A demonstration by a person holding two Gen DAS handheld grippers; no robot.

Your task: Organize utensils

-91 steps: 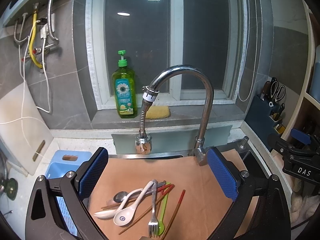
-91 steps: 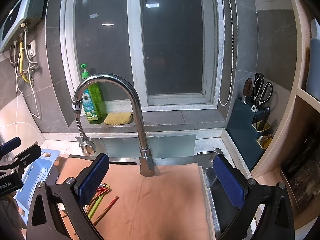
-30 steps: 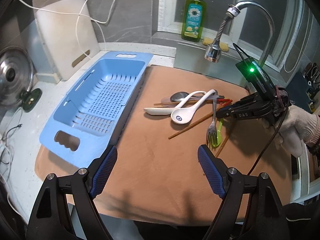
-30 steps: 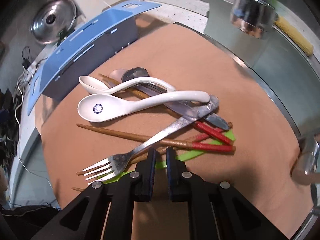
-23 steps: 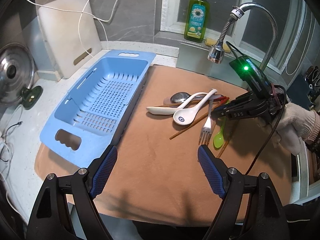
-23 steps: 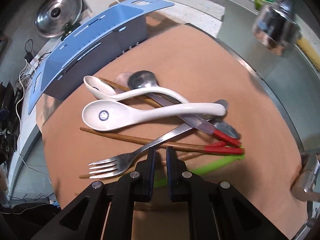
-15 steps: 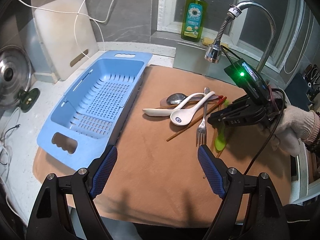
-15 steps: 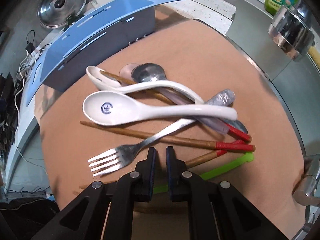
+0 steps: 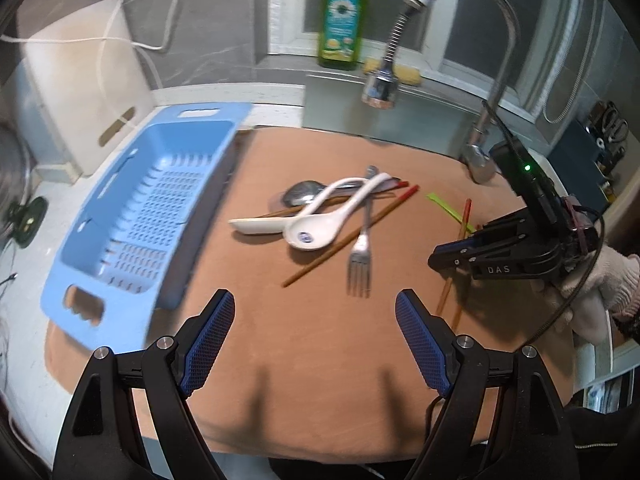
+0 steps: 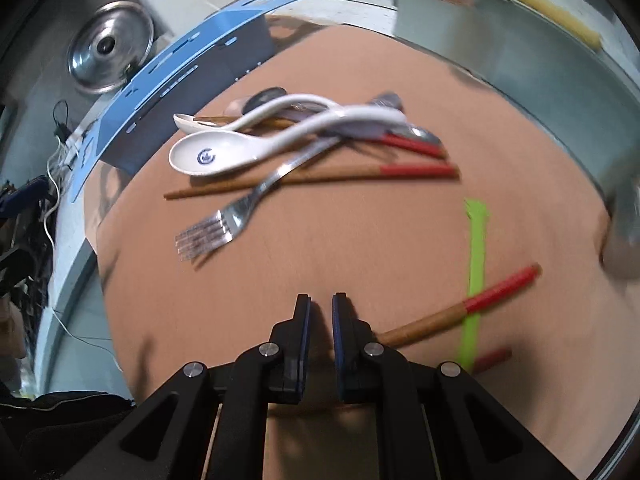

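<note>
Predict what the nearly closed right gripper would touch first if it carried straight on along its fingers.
Probably bare brown mat: the right gripper points steeply down at open cloth. The steel fork lies left and farther on, apparently off that line.

1. The mat [image 9: 320, 344] was plain tan-brown.
2. The basket [image 9: 140, 216] was light blue, its floor patterned with rows of slots.
3. The 2 soup spoons [image 9: 320, 228] were white, one with a small blue emblem in its bowl.
4. The fork [image 9: 360, 256] was silver.
5. The chopsticks [image 10: 320, 178] were brown wood with red ends.
6. The plastic spoon handle [image 10: 474, 264] was lime green.
7. The left hand-held gripper [image 9: 314, 340] was black with blue meshed pads [image 9: 208, 340].
8. The soap bottle [image 9: 342, 20] was green with a blue label.
9. The glove [image 9: 600, 280] was off-white.
</note>
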